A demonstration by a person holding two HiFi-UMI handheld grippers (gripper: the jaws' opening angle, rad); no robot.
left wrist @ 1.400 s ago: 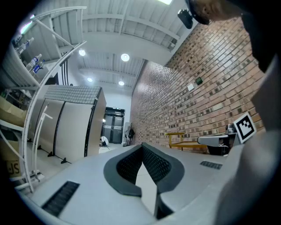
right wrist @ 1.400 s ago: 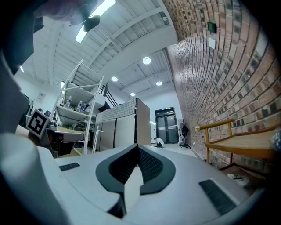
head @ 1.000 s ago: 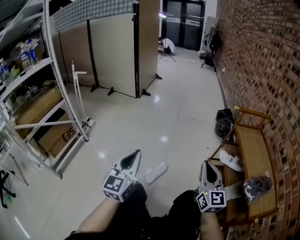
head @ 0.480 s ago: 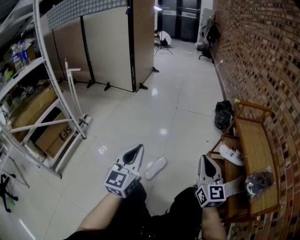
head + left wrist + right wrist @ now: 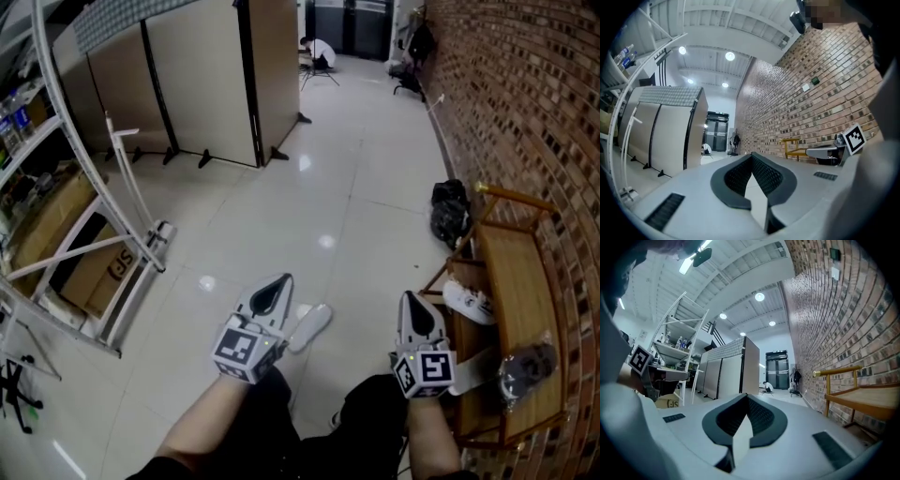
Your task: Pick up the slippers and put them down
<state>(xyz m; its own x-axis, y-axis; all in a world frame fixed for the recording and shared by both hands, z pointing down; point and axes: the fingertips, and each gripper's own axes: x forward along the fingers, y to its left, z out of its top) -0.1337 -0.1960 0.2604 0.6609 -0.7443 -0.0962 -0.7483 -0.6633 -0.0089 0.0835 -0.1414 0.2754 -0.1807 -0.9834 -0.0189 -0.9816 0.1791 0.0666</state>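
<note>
One white slipper (image 5: 311, 326) lies on the tiled floor, just right of my left gripper (image 5: 273, 292), whose jaws are shut and empty. Another white slipper (image 5: 469, 302) rests on the lower shelf of the wooden rack (image 5: 511, 272) at the right. My right gripper (image 5: 415, 309) hovers just left of that rack, also shut with nothing in it. In the left gripper view, the closed jaws (image 5: 752, 154) point level along the brick wall. The right gripper view shows its closed jaws (image 5: 746, 395) facing down the room. Neither gripper touches a slipper.
A grey bundle (image 5: 527, 366) lies on the rack's top. A black bag (image 5: 450, 211) sits on the floor beyond the rack, against the brick wall (image 5: 525, 112). A white metal shelf frame (image 5: 84, 253) with cardboard boxes stands at left, and beige partition panels (image 5: 202, 75) behind.
Both grippers have moved forward and slightly down, and the head view has advanced with them. The floor slipper now lies right beside the left gripper. Both jaws stayed shut.
</note>
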